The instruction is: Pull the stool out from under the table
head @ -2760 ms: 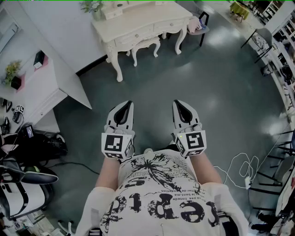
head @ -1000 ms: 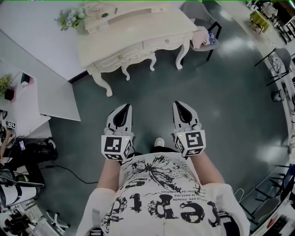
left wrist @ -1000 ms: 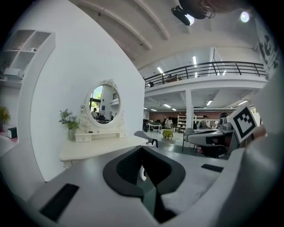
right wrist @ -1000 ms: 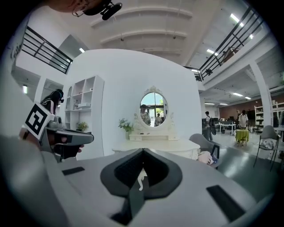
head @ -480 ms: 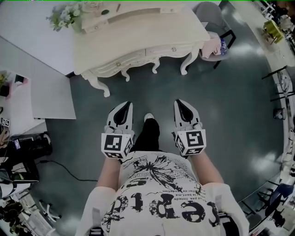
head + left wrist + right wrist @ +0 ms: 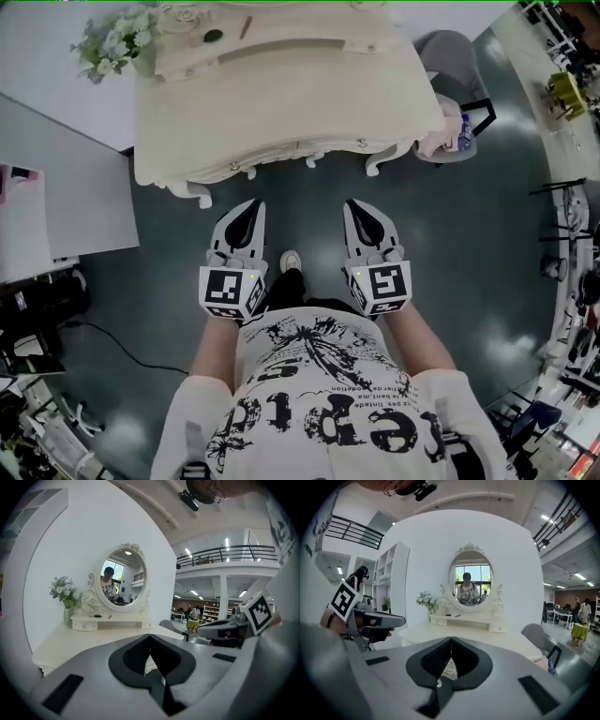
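The cream dressing table [image 6: 281, 94] fills the top of the head view. The stool is almost wholly hidden beneath it; only two small carved legs [image 6: 250, 172] show at the table's front edge. My left gripper [image 6: 255, 204] and right gripper [image 6: 351, 204] are held side by side just short of that edge, both shut and holding nothing. In the left gripper view the left gripper [image 6: 150, 637] points over the table top [image 6: 93, 641] with its jaws together. The right gripper [image 6: 451, 640] likewise faces the table top [image 6: 459, 632] and the oval mirror [image 6: 471, 585].
A grey chair [image 6: 441, 56] with pink cloth stands at the table's right end. A vase of flowers [image 6: 108, 42] sits on the table's back left corner. White furniture [image 6: 56, 187] flanks the left. A black cable [image 6: 122, 342] lies on the dark floor. My shoe [image 6: 291, 261] is between the grippers.
The person has walked up to the table, which now sits right ahead of the grippers. The stool has slipped from sight under the top. Both grippers stay shut.
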Tool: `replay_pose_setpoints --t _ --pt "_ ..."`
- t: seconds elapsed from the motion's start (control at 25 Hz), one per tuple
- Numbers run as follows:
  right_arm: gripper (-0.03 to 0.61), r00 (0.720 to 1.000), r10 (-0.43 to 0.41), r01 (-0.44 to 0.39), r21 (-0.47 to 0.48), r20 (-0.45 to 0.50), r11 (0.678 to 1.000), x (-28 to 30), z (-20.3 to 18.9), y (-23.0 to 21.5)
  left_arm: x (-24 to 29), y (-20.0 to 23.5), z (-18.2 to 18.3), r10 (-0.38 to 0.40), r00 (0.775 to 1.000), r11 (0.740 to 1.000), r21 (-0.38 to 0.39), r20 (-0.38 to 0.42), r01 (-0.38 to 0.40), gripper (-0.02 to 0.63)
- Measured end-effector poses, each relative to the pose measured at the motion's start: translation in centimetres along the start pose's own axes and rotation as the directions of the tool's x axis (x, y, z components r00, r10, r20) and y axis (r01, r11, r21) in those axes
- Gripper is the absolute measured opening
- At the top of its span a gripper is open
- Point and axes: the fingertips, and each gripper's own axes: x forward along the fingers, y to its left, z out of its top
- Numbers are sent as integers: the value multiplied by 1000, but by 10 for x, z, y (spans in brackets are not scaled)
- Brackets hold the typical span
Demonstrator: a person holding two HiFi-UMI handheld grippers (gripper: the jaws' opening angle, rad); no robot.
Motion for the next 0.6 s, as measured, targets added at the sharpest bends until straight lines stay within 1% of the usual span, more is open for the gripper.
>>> replay_pose_setpoints --t 0.12,0.28,0.44,0.6 --pt "16 1000 19 -19 12 -9 1000 26 -1 -15 18 9 -1 26 999 1000 9 -27 -26 18" --pt "17 997 56 -54 49 -46 997 52 -21 -30 31 13 -15 63 996 998 2 -57 -63 18" --pt "17 990 113 -108 69 -81 992 76 -44 -41 39 15 -39 127 987 991 -32 -96 -131 18" --pt "17 977 182 -178 47 -113 983 97 -82 -49 55 11 -77 169 980 981 -83 -105 -178 18"
